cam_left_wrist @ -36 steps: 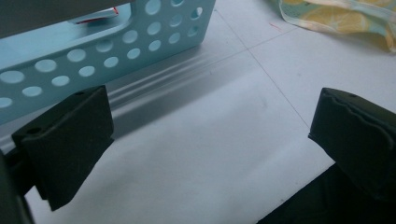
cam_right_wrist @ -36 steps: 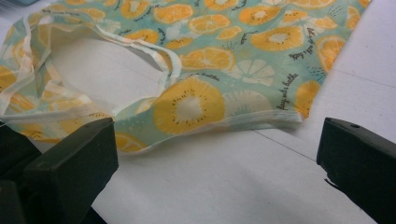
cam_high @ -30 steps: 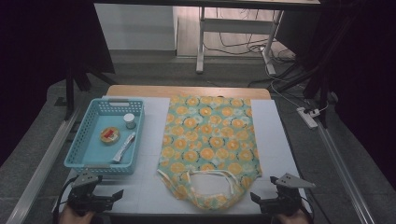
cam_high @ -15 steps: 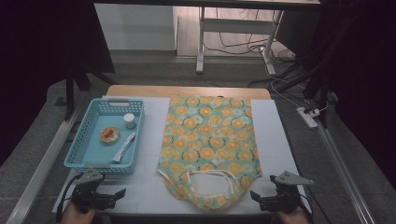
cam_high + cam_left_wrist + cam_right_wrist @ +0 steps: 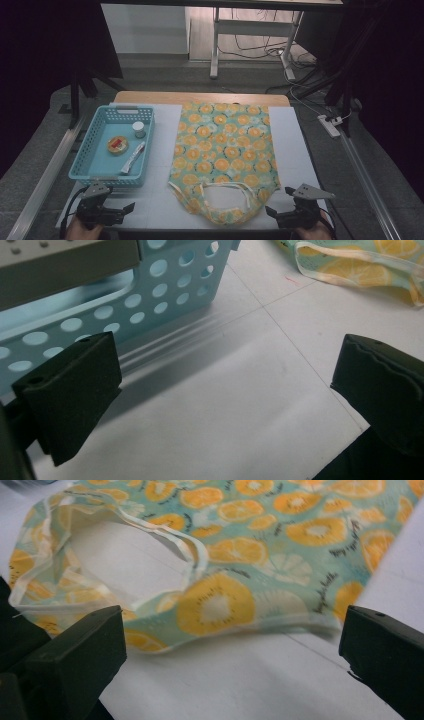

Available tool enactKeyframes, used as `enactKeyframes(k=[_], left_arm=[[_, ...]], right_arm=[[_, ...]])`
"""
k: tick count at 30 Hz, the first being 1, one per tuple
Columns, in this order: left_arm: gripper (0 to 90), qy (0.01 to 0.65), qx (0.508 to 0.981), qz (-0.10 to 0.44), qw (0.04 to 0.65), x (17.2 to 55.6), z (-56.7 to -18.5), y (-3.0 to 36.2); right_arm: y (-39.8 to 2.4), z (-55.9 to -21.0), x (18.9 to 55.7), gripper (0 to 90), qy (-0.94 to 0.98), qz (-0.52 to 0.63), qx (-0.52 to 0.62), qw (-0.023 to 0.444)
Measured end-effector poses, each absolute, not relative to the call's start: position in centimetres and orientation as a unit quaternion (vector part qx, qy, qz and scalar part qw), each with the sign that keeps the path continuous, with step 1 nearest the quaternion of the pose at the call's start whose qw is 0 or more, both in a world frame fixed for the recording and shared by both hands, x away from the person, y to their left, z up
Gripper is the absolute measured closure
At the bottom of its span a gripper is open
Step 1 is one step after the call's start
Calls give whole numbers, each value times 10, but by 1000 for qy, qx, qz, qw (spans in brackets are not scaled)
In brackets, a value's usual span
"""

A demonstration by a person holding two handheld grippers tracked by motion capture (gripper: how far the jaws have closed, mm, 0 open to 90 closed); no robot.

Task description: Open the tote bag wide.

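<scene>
A cloth bag (image 5: 222,155) printed with orange slices lies flat in the middle of the white table (image 5: 295,145), its handles (image 5: 226,190) toward me. My right gripper (image 5: 272,214) rests open at the front right, just beside the bag's near corner (image 5: 220,610). At the front left, my left gripper (image 5: 126,209) is open too, in front of a light blue basket (image 5: 85,170). The basket wall (image 5: 165,285) shows close ahead of the left jaws, and the bag's handle (image 5: 345,265) lies farther right.
Inside the basket lie a small white-capped jar (image 5: 138,130), a round tin (image 5: 118,145) and a white tube (image 5: 133,157). Metal rails (image 5: 42,175) run along both table sides. A power strip (image 5: 330,125) and cables lie on the floor at the right.
Both grippers have drifted slightly outward and toward me along the front edge. The bag and the basket have not moved.
</scene>
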State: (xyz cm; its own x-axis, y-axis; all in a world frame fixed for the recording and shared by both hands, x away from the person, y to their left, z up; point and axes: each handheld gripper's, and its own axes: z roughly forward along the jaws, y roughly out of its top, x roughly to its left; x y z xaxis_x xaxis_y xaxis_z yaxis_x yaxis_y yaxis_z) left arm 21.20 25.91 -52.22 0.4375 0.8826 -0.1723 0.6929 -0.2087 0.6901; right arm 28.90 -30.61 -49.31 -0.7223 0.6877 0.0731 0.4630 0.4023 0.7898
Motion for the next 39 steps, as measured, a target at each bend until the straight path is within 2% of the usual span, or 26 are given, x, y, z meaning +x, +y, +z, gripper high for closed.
enactKeyframes(k=[7,9,21,39], left_arm=[[0,514,765,130,366,212,-522,260],[0,513,765,130,367,212,-522,260],[0,514,762,128,371,211,-522,261],[0,516,760,127,373,212,-522,262]], right_arm=[[-294,-488,287,0,839,419,322,128],[-289,-487,289,0,841,422,320,113],[-265,-485,287,0,857,418,289,87],[-207,-488,278,0,898,387,201,53]])
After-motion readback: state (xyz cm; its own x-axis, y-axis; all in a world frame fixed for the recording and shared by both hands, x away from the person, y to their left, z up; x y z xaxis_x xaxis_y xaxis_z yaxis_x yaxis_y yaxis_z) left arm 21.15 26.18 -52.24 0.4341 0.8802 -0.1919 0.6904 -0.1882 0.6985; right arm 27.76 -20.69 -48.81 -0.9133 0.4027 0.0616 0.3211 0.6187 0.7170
